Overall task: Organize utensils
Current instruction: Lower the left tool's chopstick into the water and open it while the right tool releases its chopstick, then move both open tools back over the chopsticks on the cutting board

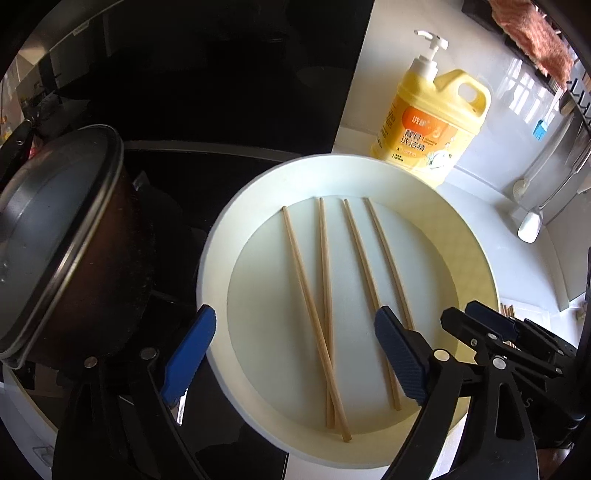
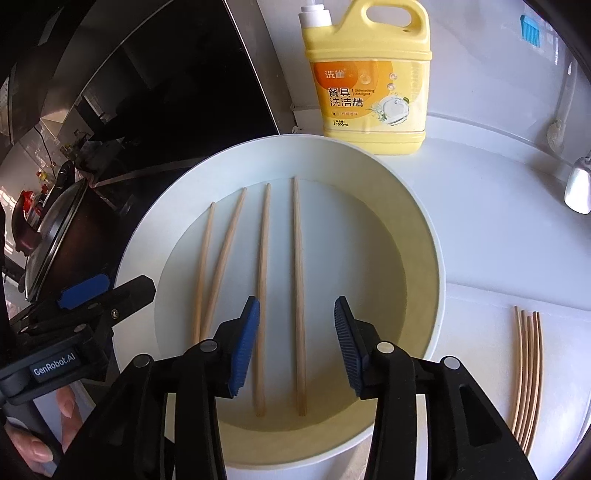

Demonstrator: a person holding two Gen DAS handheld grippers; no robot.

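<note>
Several wooden chopsticks point(image 1: 325, 295) lie loose in a wide white basin point(image 1: 236, 206); the two left ones cross near my end. My left gripper point(image 1: 295, 354) is open and empty above the basin's near-left side. My right gripper point(image 2: 297, 343) is open and empty, its jaws straddling the rightmost chopstick point(image 2: 298, 291) from above; whether it touches is unclear. It also shows in the left wrist view point(image 1: 491, 325). The basin point(image 2: 413, 206) fills the right wrist view. A group of several chopsticks point(image 2: 528, 373) lies side by side on the white counter right of the basin.
A yellow dish-soap jug point(image 2: 369, 74) stands behind the basin. A dark pot with a glass lid point(image 1: 66, 236) sits on the black cooktop point(image 1: 207, 170) at left. White utensils point(image 1: 530, 225) hang at right by the wall. A blue brush point(image 2: 531, 29) hangs farther back.
</note>
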